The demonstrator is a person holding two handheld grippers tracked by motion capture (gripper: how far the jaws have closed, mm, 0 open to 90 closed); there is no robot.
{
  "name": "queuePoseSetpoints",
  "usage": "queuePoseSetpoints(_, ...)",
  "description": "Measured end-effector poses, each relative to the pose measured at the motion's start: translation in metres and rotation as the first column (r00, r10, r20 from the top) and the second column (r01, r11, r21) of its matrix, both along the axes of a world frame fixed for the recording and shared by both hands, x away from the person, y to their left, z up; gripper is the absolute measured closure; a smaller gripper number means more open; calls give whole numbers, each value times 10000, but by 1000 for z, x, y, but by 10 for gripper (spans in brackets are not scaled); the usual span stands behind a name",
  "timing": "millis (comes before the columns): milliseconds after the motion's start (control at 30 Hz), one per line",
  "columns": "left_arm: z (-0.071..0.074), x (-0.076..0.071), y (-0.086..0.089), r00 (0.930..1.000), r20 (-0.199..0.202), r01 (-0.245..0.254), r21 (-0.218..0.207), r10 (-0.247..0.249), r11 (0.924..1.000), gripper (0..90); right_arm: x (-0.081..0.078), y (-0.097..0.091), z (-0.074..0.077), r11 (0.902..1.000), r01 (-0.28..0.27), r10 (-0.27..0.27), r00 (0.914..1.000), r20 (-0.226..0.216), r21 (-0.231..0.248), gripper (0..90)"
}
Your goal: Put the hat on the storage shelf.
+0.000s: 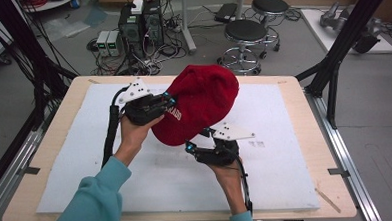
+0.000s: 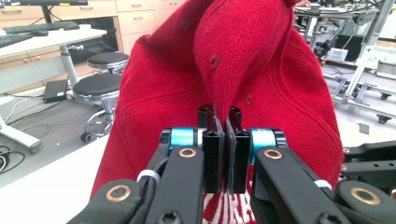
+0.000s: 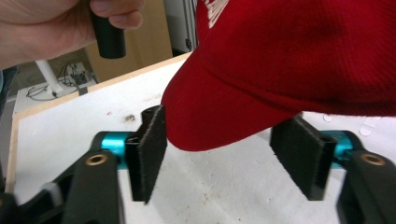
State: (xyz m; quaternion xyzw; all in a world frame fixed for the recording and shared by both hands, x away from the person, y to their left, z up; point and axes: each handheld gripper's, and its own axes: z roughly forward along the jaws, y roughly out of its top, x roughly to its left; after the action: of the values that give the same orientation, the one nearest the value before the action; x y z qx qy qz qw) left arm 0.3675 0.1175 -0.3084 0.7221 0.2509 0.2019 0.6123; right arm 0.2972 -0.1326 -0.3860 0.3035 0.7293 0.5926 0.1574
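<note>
Where the right gripper view shows the cap's brim (image 3: 219, 121), the high view hides it.

Left gripper (image 1: 167, 99), held in the left hand (image 1: 135, 133) with a teal-sleeved forearm rising from the lower left, points right; its jaws are pressed together on red fabric. Right gripper (image 1: 191, 146), gripped from below by the right hand (image 1: 227, 171), points left; its jaws stand apart, pads clear.
</note>
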Motion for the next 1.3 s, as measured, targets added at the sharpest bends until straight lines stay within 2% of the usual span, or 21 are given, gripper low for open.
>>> queuePoseSetpoints(133, 1, 0, -1, 10000, 28, -20, -131, 20, 9999, 872, 1, -3, -1, 9989, 12, -5, 9999, -150, 462, 436)
queuePoseSetpoints(267, 2, -2, -3, 10000, 91, -15, -105, 16, 9999, 872, 2, -2, -2, 9977, 104, -86, 9996, -257, 675, 458)
queuePoseSetpoints(400, 3, -2, -5, 9999, 147, -27, -39, 27, 10000, 872, 2, -4, -2, 9963, 277, -269, 9996, -115, 810, 538)
queuePoseSetpoints(467, 3, -2, -5, 9999, 160, -56, -27, 57, 10000, 872, 2, -5, -2, 9952, 284, -269, 9995, -164, 941, 564)
queuePoseSetpoints(533, 3, -2, -6, 9997, 201, -112, 18, 112, 9999, 872, 2, -6, -2, 9945, 301, -283, 9994, -197, 1004, 627)
queuePoseSetpoints(767, 0, -2, -8, 9997, 214, -71, 74, 69, 9999, 872, 1, -9, -1, 9899, 24, 21, 9995, -318, 1414, 785)
queuePoseSetpoints(1067, -5, 0, -9, 9999, 96, -98, 121, 97, 9999, 872, -2, -4, 5, 9906, -612, 629, 9980, -96, 1225, 852)
queuePoseSetpoints(1300, -7, 1, -9, 10000, 51, -30, 153, 29, 9999, 869, -3, -2, 9, 9928, -743, 752, 9972, -55, 937, 860)
